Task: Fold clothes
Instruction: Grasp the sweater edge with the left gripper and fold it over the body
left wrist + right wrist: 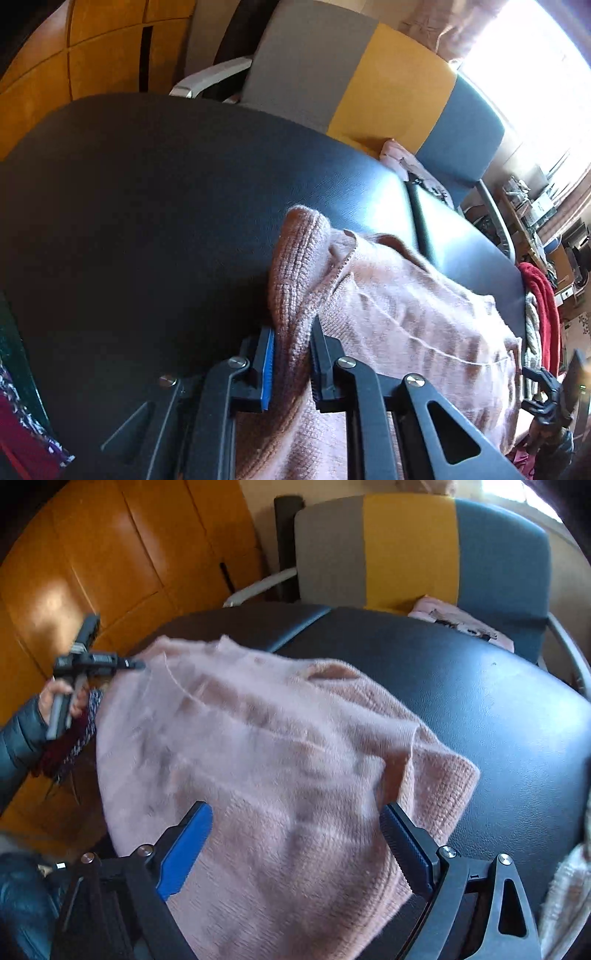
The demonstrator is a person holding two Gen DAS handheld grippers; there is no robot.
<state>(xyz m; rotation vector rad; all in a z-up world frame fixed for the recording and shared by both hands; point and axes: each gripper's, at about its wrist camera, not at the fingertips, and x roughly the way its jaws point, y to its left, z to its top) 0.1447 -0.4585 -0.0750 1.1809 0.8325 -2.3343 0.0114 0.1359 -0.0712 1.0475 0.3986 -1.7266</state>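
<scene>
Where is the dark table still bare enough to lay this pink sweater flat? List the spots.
Free: the dark table between the pink sweater and the striped chair, and the wide stretch beyond the left gripper, which is shut on the sweater. Crowded: the table's edge by the red cloth, and the chair seat holding a small pink garment.

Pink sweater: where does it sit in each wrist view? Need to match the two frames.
Left wrist: the pink sweater fills lower centre to right, a ribbed fold pinched in the left gripper.
Right wrist: the sweater spreads across centre and lower frame on the black table, under the open right gripper.
Shared landmark: the grey, yellow and blue chair behind the table.
</scene>
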